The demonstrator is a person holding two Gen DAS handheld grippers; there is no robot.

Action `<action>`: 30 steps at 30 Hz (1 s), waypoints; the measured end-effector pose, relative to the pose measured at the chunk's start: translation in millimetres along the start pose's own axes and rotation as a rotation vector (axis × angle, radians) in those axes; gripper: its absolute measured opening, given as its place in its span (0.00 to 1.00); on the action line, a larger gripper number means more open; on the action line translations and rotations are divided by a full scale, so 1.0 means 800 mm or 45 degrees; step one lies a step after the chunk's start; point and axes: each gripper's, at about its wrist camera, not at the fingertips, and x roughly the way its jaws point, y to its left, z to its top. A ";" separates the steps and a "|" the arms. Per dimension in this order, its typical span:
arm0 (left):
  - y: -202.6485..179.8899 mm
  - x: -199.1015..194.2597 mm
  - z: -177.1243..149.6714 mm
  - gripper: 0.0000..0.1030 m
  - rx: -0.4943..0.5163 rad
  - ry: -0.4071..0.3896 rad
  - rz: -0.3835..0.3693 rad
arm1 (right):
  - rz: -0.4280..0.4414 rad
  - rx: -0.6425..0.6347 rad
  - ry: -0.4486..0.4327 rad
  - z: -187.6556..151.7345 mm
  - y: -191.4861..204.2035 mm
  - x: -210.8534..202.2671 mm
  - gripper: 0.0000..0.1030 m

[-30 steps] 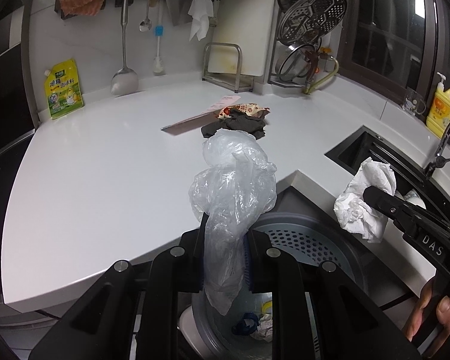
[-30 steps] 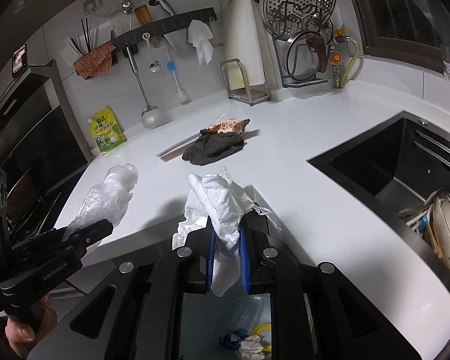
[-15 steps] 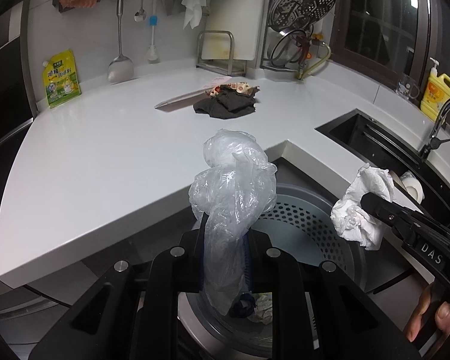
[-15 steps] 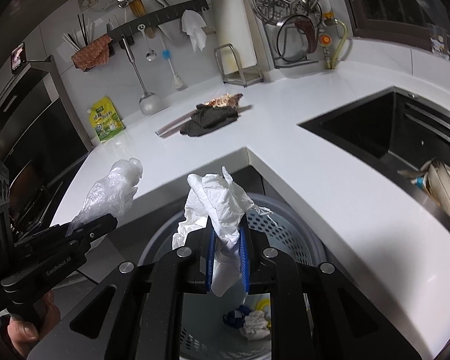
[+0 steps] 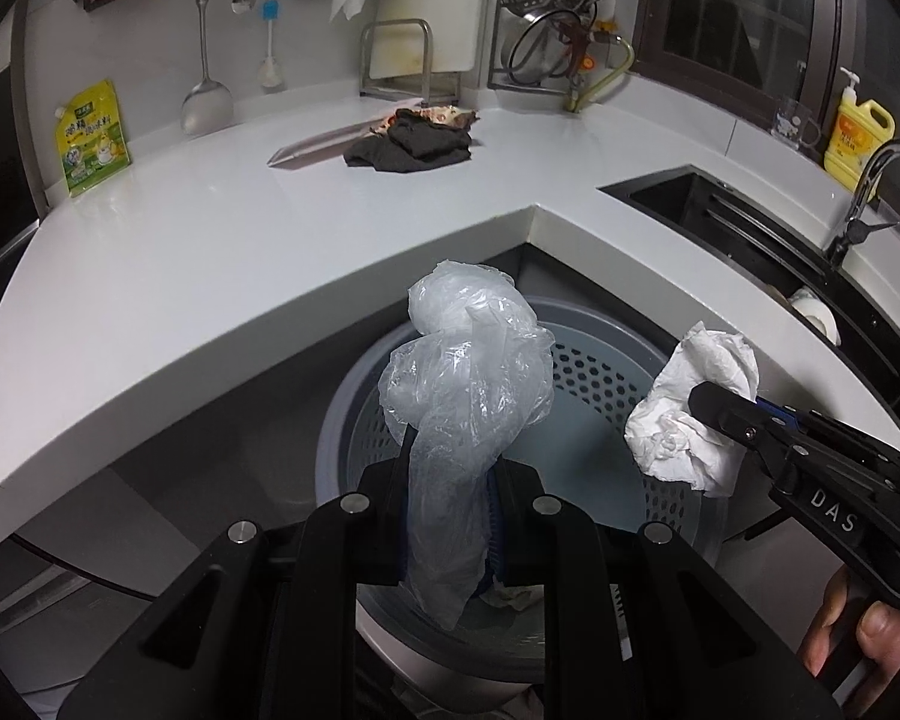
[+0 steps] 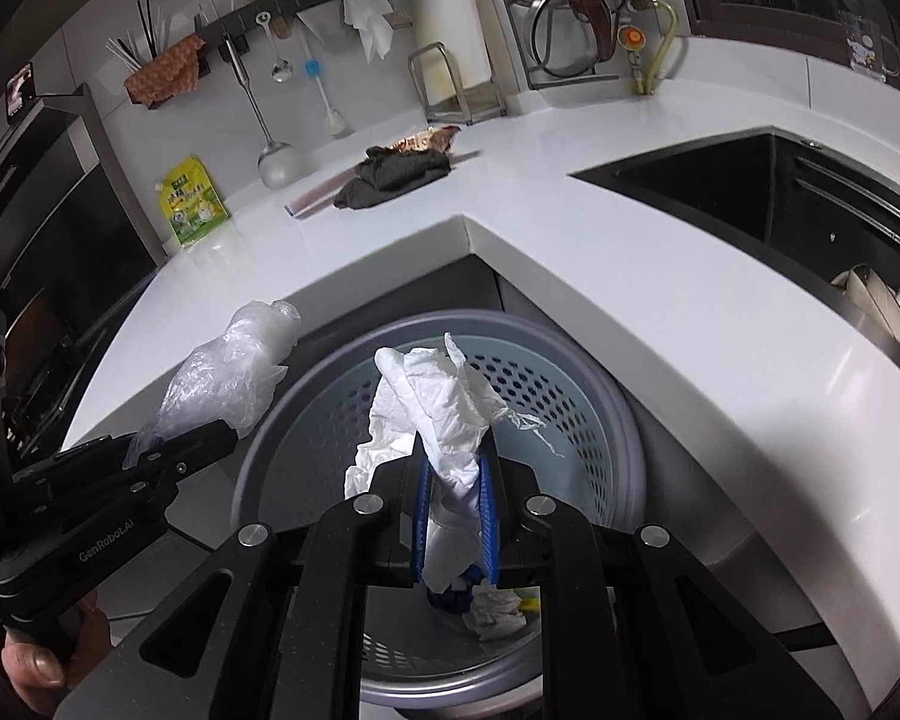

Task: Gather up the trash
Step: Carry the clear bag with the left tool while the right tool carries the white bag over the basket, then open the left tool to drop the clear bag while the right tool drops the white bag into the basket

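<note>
My left gripper [image 5: 447,498] is shut on a crumpled clear plastic bag [image 5: 468,372] and holds it above the grey perforated trash bin [image 5: 600,372]. My right gripper [image 6: 455,480] is shut on a crumpled white paper towel [image 6: 438,402], also above the bin [image 6: 570,396]. Each gripper shows in the other's view: the towel [image 5: 690,408] at right, the bag [image 6: 228,366] at left. Trash lies at the bin's bottom [image 6: 492,603].
A white L-shaped counter [image 5: 210,240] wraps the bin. On it lie a dark cloth [image 5: 411,147] with a wrapper, a long knife [image 5: 324,141] and a yellow pouch [image 5: 93,138]. A black sink [image 6: 750,192] is at right.
Both grippers have pulled back from over the counter and dropped lower, so bag and towel now hang over the bin opening. Both stay shut on their loads.
</note>
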 end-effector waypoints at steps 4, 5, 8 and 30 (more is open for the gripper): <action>-0.001 0.005 -0.003 0.19 0.000 0.015 -0.001 | -0.006 -0.004 0.015 -0.005 0.000 0.004 0.13; -0.001 0.007 -0.003 0.19 -0.001 0.021 -0.002 | -0.006 -0.005 0.021 -0.006 0.000 0.006 0.13; 0.000 0.014 -0.006 0.19 -0.004 0.042 -0.004 | -0.004 -0.004 0.041 -0.008 -0.001 0.013 0.13; 0.003 0.049 -0.016 0.19 -0.009 0.152 -0.021 | 0.016 0.045 0.134 -0.022 -0.014 0.049 0.13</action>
